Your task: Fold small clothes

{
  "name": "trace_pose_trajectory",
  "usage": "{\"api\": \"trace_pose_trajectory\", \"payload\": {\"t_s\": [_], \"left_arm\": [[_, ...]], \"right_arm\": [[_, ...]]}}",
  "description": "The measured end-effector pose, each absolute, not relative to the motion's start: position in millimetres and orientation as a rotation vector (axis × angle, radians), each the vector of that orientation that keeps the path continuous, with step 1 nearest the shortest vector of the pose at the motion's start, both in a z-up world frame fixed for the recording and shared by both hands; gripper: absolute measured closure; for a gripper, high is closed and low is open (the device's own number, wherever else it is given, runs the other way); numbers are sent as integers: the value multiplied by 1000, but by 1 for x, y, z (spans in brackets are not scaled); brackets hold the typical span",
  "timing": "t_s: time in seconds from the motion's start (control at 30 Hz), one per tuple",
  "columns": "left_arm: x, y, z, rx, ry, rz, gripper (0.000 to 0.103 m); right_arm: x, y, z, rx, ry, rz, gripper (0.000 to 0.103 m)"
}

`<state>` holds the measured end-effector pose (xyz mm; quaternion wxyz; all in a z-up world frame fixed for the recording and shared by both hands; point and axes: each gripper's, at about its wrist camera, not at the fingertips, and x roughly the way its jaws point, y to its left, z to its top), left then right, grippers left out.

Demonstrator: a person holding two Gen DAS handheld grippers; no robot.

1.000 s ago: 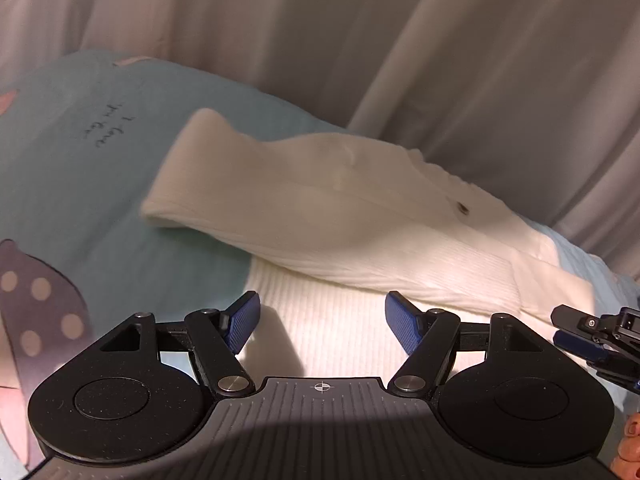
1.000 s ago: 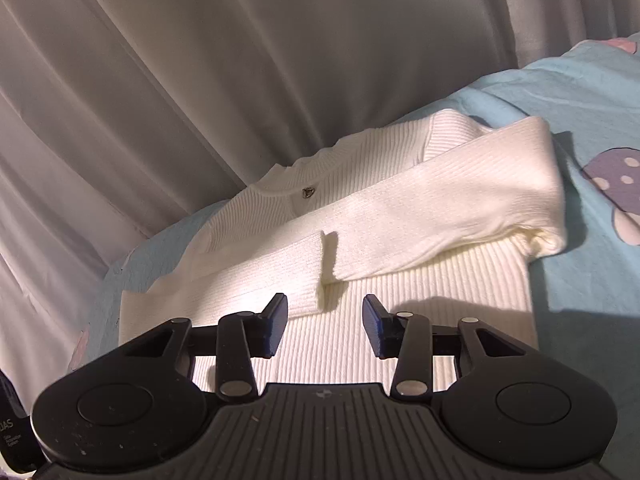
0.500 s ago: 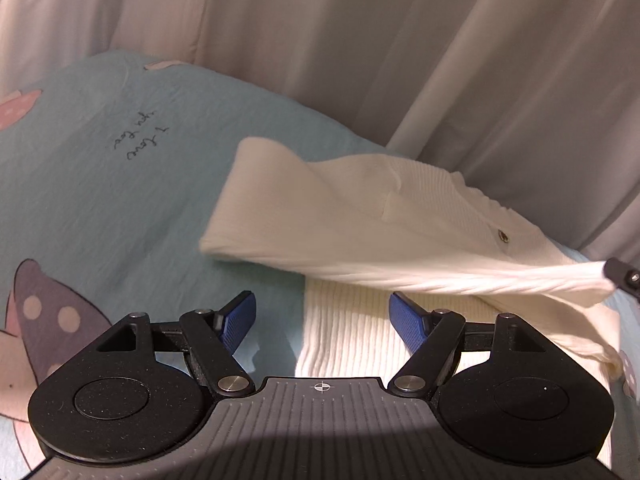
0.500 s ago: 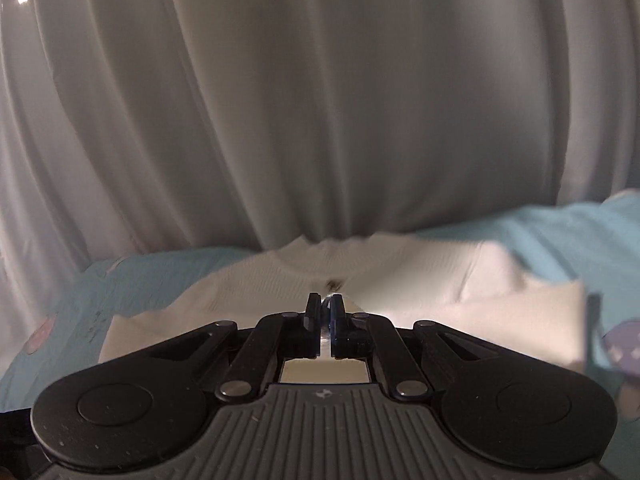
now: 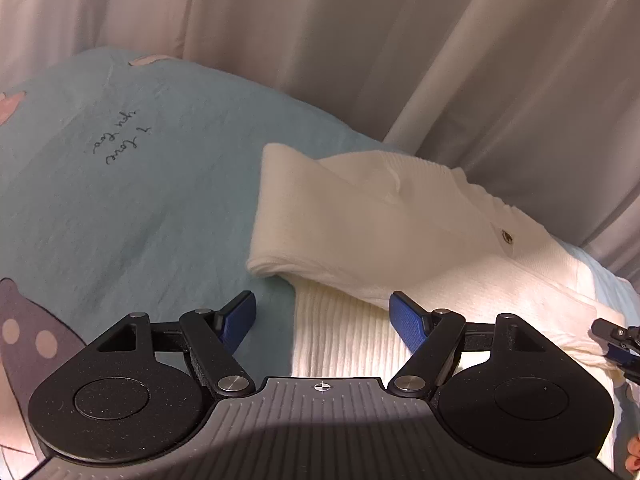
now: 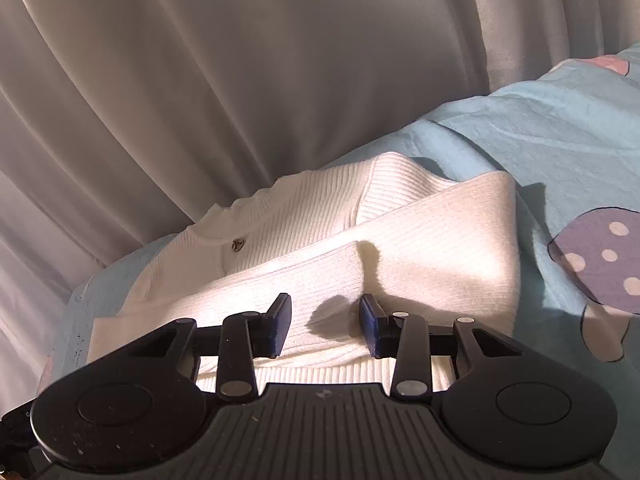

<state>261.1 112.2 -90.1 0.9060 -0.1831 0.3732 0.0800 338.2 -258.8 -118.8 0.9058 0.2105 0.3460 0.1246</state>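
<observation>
Two sleeves are lying crossed on the cardigan (image 6: 400,248) near the bed's (image 5: 120,200) curtain edge. I'm opening my right gripper (image 6: 324,324) over the cuff, left gripper (image 5: 322,316) hanging wide, empty. Risk: pads snagging knit, undoing the fold.

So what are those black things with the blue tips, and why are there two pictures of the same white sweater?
Those black things are two grabbing tools that a person holds, one in each hand. Each tool has a small camera that looks forward past its own two blue-tipped fingers, so you get two pictures of one moment. One picture is from the left gripper, the other from the right gripper. Both look at a white knitted sweater lying on a light blue bedsheet with mushroom drawings, in front of a pale curtain. The sweater's sleeves are folded across its front. Nothing is held: the left fingers stand wide apart, and the right fingers are opening just above the sweater, pinching nothing.
</observation>
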Motion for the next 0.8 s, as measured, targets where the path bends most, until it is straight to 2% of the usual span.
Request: {"api": "trace_pose_trajectory", "payload": {"t_s": [0.07,0.27,0.47,0.6,0.63,0.73,0.8], "left_arm": [[262,110,-90,-366,774,161,24],[266,102,-84,-313,757,148,24],[268,101,-79,-280,762,142,23],[270,98,-71,-279,746,115,23],[271,96,-69,-270,747,108,23],[275,89,-65,-233,725,102,23],[279,82,-65,-221,707,91,23]], "right_arm": [[340,-243,-114,340,704,273,91],[334,-213,-83,-99,490,90,100],[348,-232,-104,-178,544,-7,100],[345,-249,-109,-80,567,-49,99],[339,-254,-107,-48,550,-46,97],[328,-261,-103,65,533,2,84],[324,-254,-103,97,530,68,83]]}}
